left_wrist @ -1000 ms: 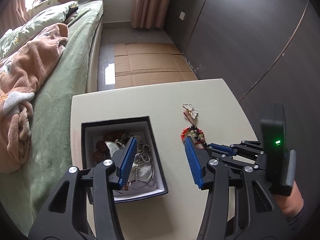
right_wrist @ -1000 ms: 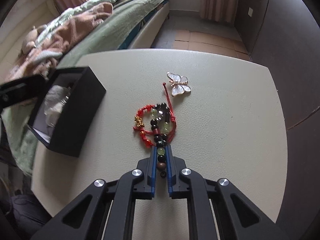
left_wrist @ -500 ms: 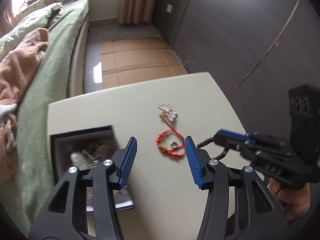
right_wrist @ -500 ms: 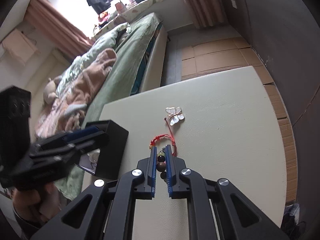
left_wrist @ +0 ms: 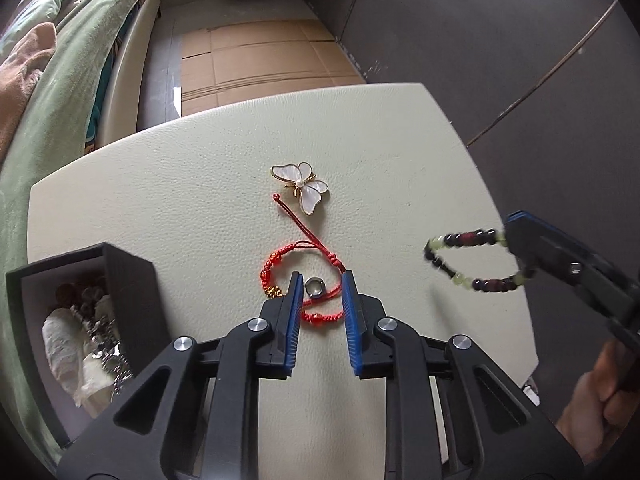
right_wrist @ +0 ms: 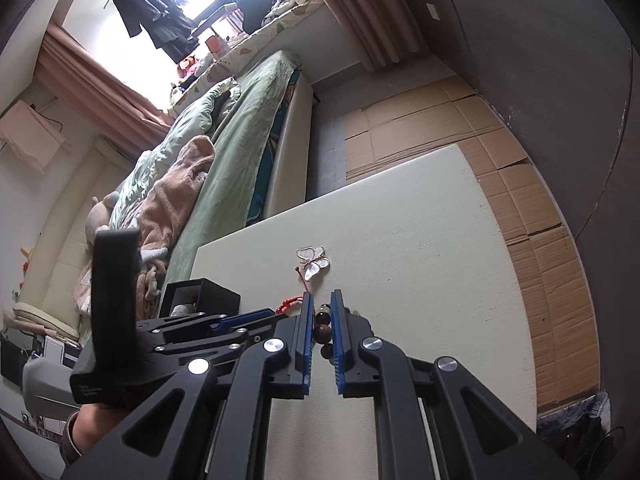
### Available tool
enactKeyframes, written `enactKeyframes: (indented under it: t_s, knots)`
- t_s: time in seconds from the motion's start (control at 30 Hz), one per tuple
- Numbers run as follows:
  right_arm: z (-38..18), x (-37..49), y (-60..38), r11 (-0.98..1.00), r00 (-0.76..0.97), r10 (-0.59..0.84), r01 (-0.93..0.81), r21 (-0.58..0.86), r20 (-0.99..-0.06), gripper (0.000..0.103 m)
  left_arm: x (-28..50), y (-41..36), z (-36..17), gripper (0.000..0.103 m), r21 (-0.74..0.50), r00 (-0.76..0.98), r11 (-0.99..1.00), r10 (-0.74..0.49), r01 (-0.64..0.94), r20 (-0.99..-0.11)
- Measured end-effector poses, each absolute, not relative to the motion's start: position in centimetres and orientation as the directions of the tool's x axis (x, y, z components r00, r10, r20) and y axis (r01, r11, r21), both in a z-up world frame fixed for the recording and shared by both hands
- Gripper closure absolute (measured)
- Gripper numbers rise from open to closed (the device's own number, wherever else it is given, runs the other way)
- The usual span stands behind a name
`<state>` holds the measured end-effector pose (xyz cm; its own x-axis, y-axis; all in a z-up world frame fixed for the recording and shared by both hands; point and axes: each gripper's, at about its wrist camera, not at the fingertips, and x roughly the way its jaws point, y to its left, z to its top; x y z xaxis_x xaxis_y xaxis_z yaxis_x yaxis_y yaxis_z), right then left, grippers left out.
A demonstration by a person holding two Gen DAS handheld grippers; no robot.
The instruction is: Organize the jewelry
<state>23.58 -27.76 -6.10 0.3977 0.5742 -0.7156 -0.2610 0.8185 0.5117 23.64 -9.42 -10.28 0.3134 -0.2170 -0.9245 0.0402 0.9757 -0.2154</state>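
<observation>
The near part of the red cord bracelet [left_wrist: 304, 280] disappears behind the left gripper [left_wrist: 320, 292], and in the right wrist view only a scrap of it [right_wrist: 290, 303] shows past that gripper's body. The bead bracelet [left_wrist: 472, 258] is motion-blurred, its far end hidden inside the right gripper [right_wrist: 321, 312]. The open black box [left_wrist: 80, 312] holds a tangle too jumbled to tell apart

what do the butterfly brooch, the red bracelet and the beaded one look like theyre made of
Butterfly brooch: glossy pearly-white wings, perhaps shell or enamel, in a gold-coloured metal outline.
Red bracelet: knotted matte cord with small red and gold-coloured beads.
Beaded bracelet: smooth dark and pale green beads, stone or glass by their shine, though blurred.
</observation>
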Motion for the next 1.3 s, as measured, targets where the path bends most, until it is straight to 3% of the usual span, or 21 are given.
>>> enactKeyframes:
  t_s: [0.37, 0.47, 0.57, 0.97, 1.3]
  knots:
    - [-5.9, 23.8, -28.6, 0.813, 0.408, 0.581, -0.253, 0.524, -0.704, 0.095, 24.5, -11.4, -11.8, 0.083, -0.072, 0.284, 0.996, -0.083, 0.05, -0.955]
    - [-5.9, 23.4, -28.6, 0.814, 0.41, 0.58, -0.254, 0.522, -0.704, 0.095, 24.2, -11.9, -11.8, 0.089, -0.018, 0.292, 0.998, -0.033, 0.053, -0.956]
    - [-5.8, 23.4, -28.3, 0.812, 0.411, 0.582, -0.263, 0.52, -0.702, 0.094, 24.2, -11.9, -11.7, 0.09, -0.02, 0.294, 0.998, -0.035, 0.052, -0.955]
    - [-4.2, 22.4, -26.6, 0.772, 0.433, 0.634, -0.315, 0.552, -0.641, 0.094, 21.5, -6.7, -5.9, 0.09, -0.164, 0.428, 0.986, -0.142, -0.016, -0.893]
    - [-2.8, 20.9, -23.3, 0.736, 0.447, 0.677, -0.377, 0.563, -0.585, 0.094, 17.2, 0.0, -4.4, 0.09, -0.293, 0.538, 0.953, -0.205, -0.082, -0.817]
